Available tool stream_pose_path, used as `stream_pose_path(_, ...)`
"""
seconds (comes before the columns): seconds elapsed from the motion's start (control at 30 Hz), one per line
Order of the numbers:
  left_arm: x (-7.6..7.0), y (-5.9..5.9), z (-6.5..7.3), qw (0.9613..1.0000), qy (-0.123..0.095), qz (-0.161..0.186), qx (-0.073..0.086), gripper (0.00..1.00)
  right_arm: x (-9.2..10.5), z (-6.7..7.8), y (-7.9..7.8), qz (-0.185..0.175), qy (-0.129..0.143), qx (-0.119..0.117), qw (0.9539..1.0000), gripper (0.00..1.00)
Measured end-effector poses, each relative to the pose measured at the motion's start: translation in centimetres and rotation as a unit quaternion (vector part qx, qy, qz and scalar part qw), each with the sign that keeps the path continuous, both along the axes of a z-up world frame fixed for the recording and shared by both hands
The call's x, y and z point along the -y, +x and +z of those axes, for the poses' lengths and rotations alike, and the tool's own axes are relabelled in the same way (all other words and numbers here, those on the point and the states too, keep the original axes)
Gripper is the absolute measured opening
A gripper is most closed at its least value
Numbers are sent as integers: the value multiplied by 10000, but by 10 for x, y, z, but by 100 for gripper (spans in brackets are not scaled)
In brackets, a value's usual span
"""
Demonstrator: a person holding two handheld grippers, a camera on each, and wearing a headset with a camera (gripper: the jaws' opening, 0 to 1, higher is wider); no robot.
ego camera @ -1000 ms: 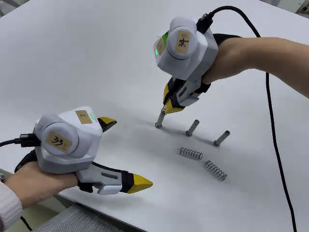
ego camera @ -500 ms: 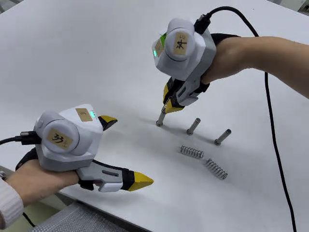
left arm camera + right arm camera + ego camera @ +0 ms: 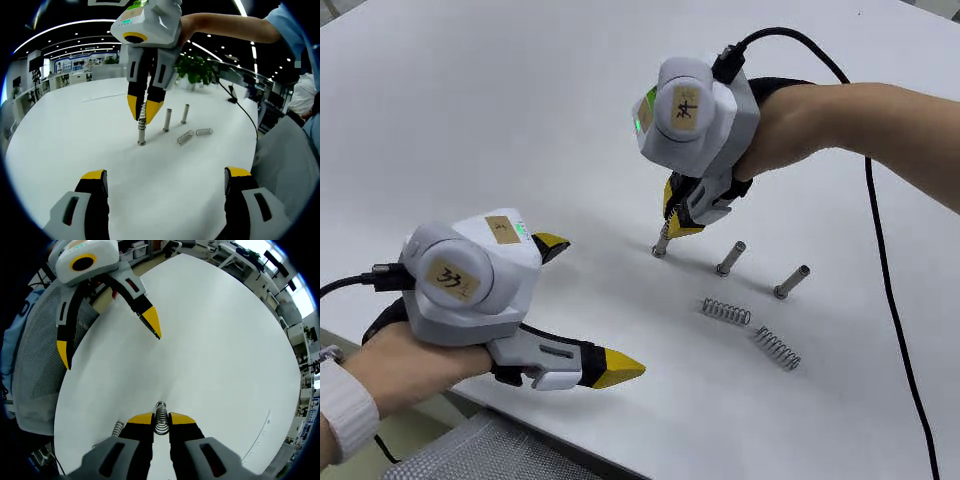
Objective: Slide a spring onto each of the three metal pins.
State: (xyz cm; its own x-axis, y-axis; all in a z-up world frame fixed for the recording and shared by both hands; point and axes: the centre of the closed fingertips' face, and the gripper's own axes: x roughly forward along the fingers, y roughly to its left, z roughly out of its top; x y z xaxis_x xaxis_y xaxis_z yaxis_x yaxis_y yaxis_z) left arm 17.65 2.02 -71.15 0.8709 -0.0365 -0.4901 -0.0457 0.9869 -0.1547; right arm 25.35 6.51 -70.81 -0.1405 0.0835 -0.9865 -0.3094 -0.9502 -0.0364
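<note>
Spring (image 3: 143, 112) now lower on end pin (image 3: 141, 136) — right fingers (image 3: 141, 419) clamped on it, left fingers (image 3: 95, 176) apart.

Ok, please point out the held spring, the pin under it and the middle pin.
held spring (image 3: 142, 115), left gripper view, its coils.
pin under it (image 3: 141, 135), left gripper view, its shaft.
middle pin (image 3: 730, 258), head view, its shaft.

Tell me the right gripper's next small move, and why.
Probably ease straight down: the right gripper is shut on a spring whose lower end sits at the top of the leftmost pin, roughly in line with it, so lowering should thread it on.
</note>
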Motion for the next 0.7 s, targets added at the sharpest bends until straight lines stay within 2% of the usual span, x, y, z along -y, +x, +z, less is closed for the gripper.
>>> stream_pose_path(0.23, -1, -1, 0, 10000, -18, 30, 9, 98, 4, -9, -1, 10, -34, 82, 10000, 12)
stream_pose_path(0.63, -2, -5, -4, 9999, -65, 93, -11, 98, 0, -24, -2, 5, -59, 181, 9998, 12)
stream_pose_path(0.7, -1, -6, -4, 9999, -86, 93, -18, 98, 1, -29, 1, 18, -70, 196, 9998, 12)
